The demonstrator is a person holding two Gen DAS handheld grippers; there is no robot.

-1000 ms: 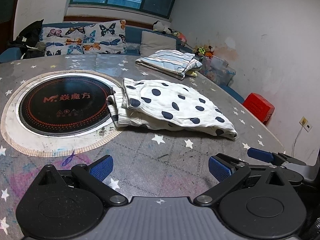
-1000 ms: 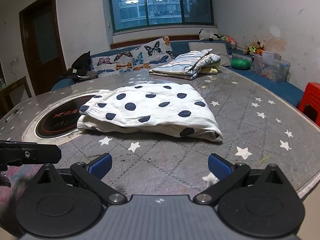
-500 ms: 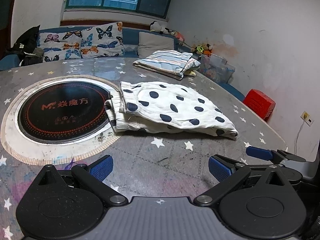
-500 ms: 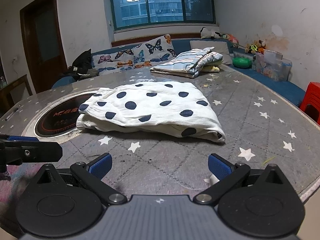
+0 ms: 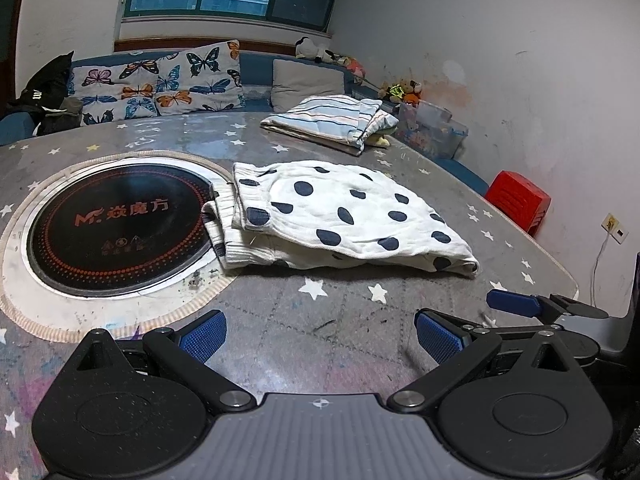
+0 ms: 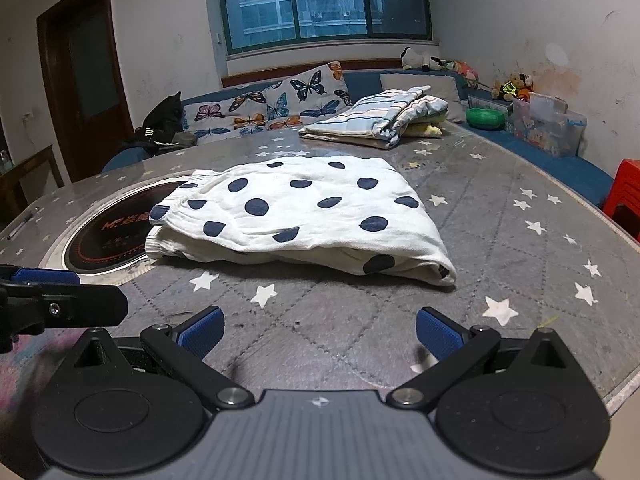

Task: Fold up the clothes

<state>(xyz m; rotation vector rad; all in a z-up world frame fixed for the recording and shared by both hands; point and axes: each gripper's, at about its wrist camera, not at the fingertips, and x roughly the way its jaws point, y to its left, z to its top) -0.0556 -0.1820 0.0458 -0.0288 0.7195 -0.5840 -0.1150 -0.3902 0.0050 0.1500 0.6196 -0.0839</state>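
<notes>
My left wrist view sat low over the near edge of the worktop [image 5: 344,332], looking forward between the left claw [image 5: 320,336] tips toward the window at upper centre. My right wrist view sat just as low beside it, facing the same way past the right claw [image 6: 318,330]. Both shared the polka-dot garment [image 5: 344,216] at mid-frame, the striped pile [image 6: 380,120] behind, and the black hotplate [image 5: 116,224] on the left.
</notes>
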